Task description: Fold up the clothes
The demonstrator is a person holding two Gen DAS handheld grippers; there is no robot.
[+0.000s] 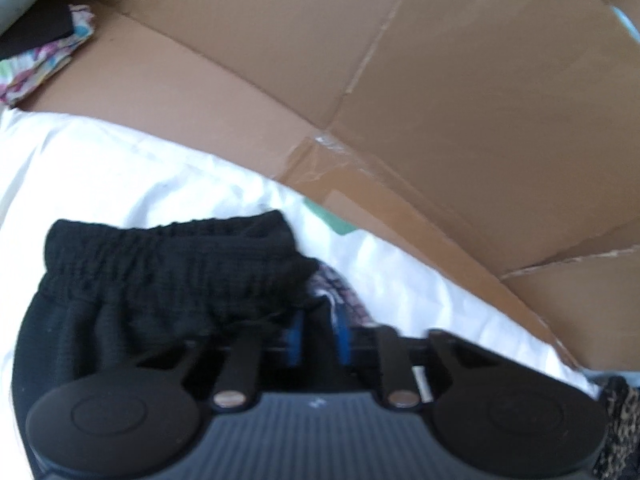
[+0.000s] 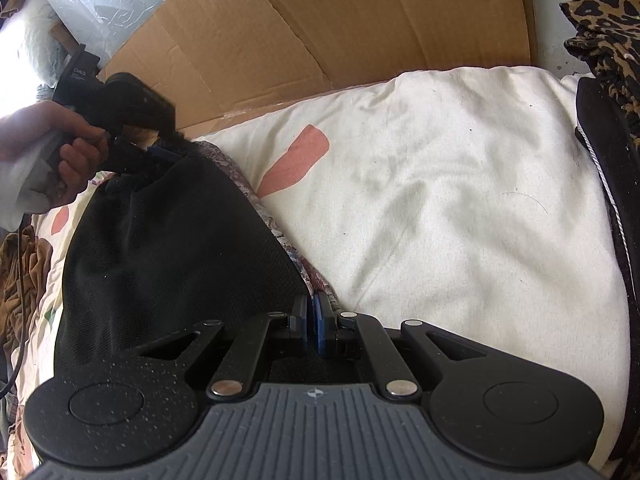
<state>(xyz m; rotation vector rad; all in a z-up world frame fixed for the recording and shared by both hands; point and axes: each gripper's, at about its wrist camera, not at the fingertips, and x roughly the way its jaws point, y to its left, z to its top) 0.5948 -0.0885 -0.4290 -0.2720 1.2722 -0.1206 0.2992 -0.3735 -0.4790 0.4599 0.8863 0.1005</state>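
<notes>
You have the black shorts [image 2: 172,248] pinched at both ends: your left gripper [image 1: 316,336] is clamped near the waistband [image 1: 176,256], your right gripper [image 2: 314,320] is nipped tight on the opposite edge. That hold probably keeps the cloth taut for a fold. The shorts lie on the cream sheet [image 2: 440,200], below the cardboard [image 2: 320,28], with their long axis running from gripper to gripper.

Your black shorts [image 2: 168,248] are matt mesh-knit cloth with a gathered, ribbed waistband [image 1: 172,248]. They lie on creased cream cotton bedding [image 2: 440,208], beside rough, dull brown cardboard [image 1: 460,100]. Your tongs' blue pads [image 2: 320,320] look smooth.
</notes>
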